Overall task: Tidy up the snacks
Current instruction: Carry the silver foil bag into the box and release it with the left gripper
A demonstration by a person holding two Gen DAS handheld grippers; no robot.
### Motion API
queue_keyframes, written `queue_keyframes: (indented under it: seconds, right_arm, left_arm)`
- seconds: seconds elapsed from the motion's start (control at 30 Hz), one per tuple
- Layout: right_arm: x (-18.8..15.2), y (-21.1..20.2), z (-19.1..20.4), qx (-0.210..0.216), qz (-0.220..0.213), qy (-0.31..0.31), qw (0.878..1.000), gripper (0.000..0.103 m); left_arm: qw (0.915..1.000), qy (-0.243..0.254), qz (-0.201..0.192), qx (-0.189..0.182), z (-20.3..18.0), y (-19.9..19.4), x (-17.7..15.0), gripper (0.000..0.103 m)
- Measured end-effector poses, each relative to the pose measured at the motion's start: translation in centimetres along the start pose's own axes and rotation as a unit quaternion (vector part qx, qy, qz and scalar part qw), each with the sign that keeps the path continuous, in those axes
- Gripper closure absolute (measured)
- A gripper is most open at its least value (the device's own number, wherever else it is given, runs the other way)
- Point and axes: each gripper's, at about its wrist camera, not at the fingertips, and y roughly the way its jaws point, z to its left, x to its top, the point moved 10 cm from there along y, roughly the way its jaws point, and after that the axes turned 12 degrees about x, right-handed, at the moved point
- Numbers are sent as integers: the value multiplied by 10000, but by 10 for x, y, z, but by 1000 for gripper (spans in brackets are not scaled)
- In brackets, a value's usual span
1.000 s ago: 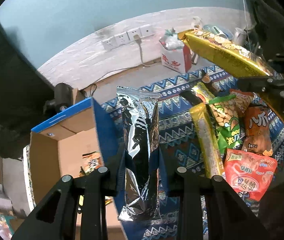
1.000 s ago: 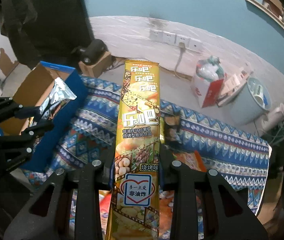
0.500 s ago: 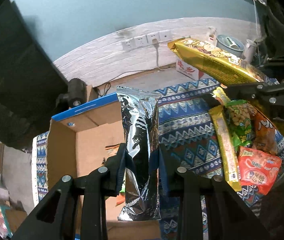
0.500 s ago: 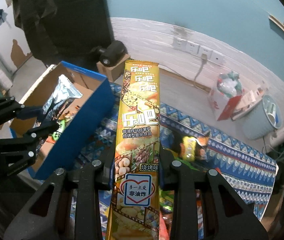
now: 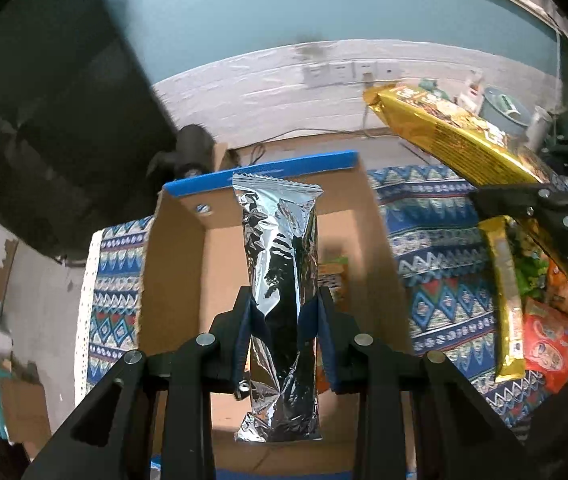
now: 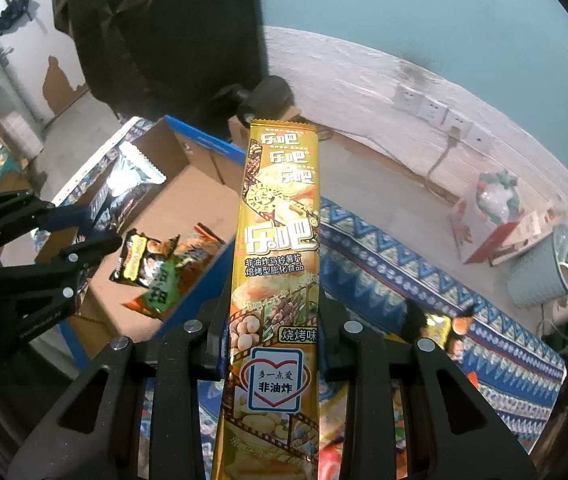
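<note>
One silver packet [image 5: 279,280], one gold packet [image 6: 279,264], one cardboard box [image 5: 175,272]

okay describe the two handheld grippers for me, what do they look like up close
Both the left gripper and right gripper are matte black plastic with angular linkage arms, triangular cut-outs and round silver pivot pins. Each finger ends in a dark blue pad. White lettering, too cut off to read, marks the right gripper's side. No cables, sleeves or hands show.

Silver foil packet [image 5: 279,280], gold snack packet [image 6: 277,264], blue-rimmed brown box [image 5: 179,280], blue zigzag-patterned cloth [image 5: 432,240].
</note>
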Motion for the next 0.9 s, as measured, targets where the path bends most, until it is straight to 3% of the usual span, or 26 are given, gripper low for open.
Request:
queue_keyframes:
  seconds: [0.4,0.8,0.9]
  right_arm:
    - [22,45,36,328,274,-86,9990,74]
    - [32,78,64,519,498,-82,9974,74]
    - [32,84,69,566,544,-57,9969,74]
  left_arm:
    - [9986,-276,408,215,44,40,-25,72]
    - [9960,-395,769,212,60,60,-46,72]
    - [9947,-466,890,220,64,63,-49,66]
